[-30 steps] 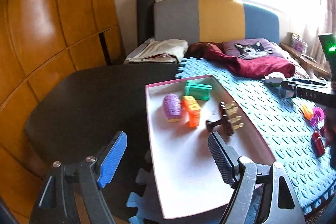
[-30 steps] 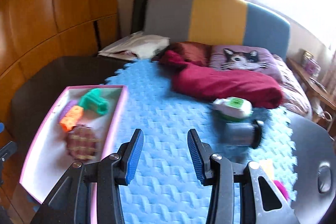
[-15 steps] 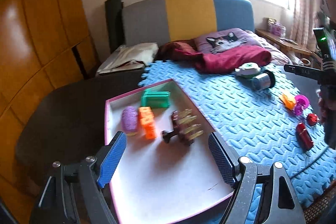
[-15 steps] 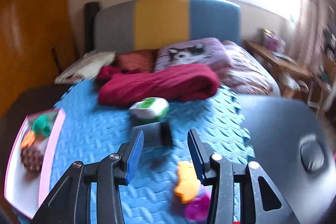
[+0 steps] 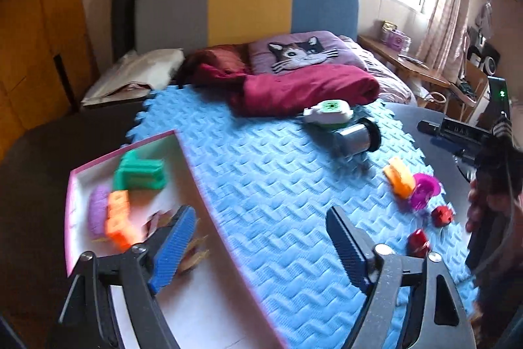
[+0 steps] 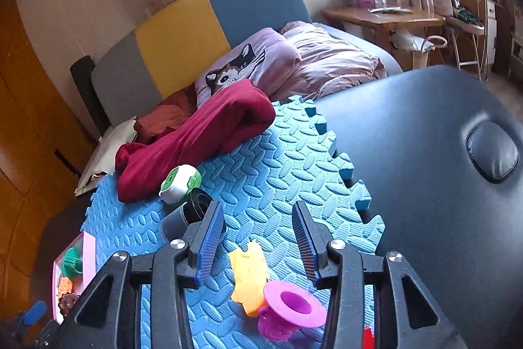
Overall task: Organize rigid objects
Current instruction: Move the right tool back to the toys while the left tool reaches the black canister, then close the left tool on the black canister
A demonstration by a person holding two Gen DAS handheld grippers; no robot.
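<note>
A pink-rimmed white tray (image 5: 98, 162) at the mat's left holds a green block (image 5: 140, 174), a purple egg (image 5: 96, 211), an orange block (image 5: 119, 221) and a brown spiked piece partly hidden by my finger. My left gripper (image 5: 258, 218) hangs over the tray's right rim and the blue foam mat (image 5: 261, 159); its jaws are opening with nothing between them. My right gripper (image 6: 258, 218) is open above an orange piece (image 6: 250, 277) and a magenta cup (image 6: 291, 313). A grey cylinder (image 6: 183, 218) and a white-green gadget (image 6: 179, 183) lie to their left.
Two small red pieces (image 5: 443, 215) lie near the mat's right edge. A dark red cloth (image 6: 196, 133) covers the mat's far side. The dark table top (image 6: 408, 152) runs on to the right. A hand (image 5: 480, 205) holds the right gripper there. A bed stands behind.
My left gripper has swung right, from over the tray to its right rim and the mat, and its jaws have widened. My right gripper has moved right, rolled, and now hangs over the orange and magenta pieces.
</note>
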